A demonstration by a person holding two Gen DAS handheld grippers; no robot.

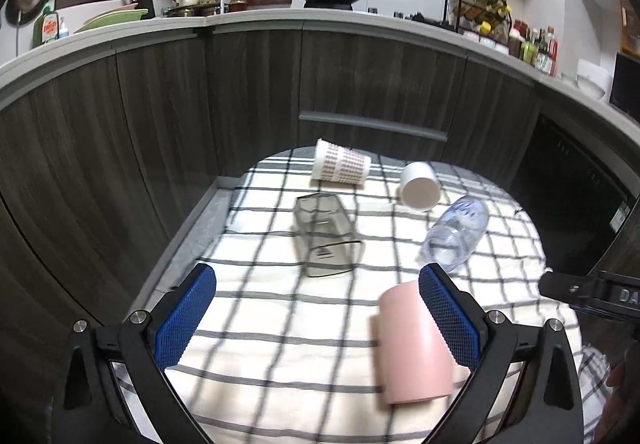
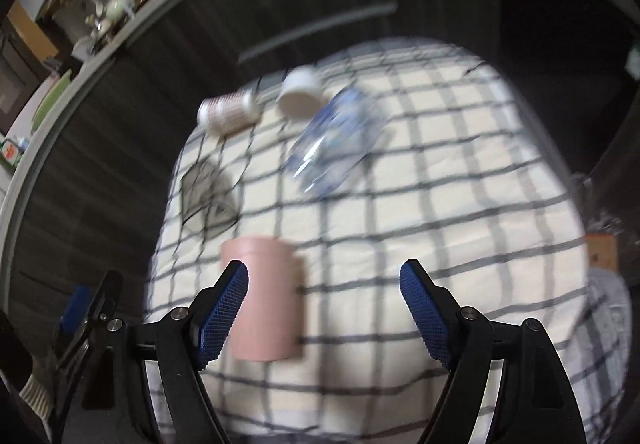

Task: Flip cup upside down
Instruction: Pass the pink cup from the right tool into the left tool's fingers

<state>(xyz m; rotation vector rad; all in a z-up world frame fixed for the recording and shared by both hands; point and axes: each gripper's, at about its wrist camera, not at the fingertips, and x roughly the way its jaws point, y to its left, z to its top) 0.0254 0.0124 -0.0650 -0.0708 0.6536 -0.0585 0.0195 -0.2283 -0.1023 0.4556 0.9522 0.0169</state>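
A checked cloth (image 1: pixel 280 364) covers the table in front of dark wood-grain kitchen cabinets (image 1: pixel 160 124). The pink cup (image 1: pixel 412 344) lies on its side at 5 o'clock in the left wrist view, partly behind one blue pad. The left gripper (image 1: pixel 318 276) has its fingers spread wide, holding nothing. The right gripper (image 2: pixel 324 276) is likewise spread and empty, the cup at its 8 o'clock. A clear bottle (image 1: pixel 456 234), white cup (image 1: pixel 420 186), patterned cup (image 1: pixel 342 167) and grey container (image 1: pixel 326 240) lie toward 12 o'clock.
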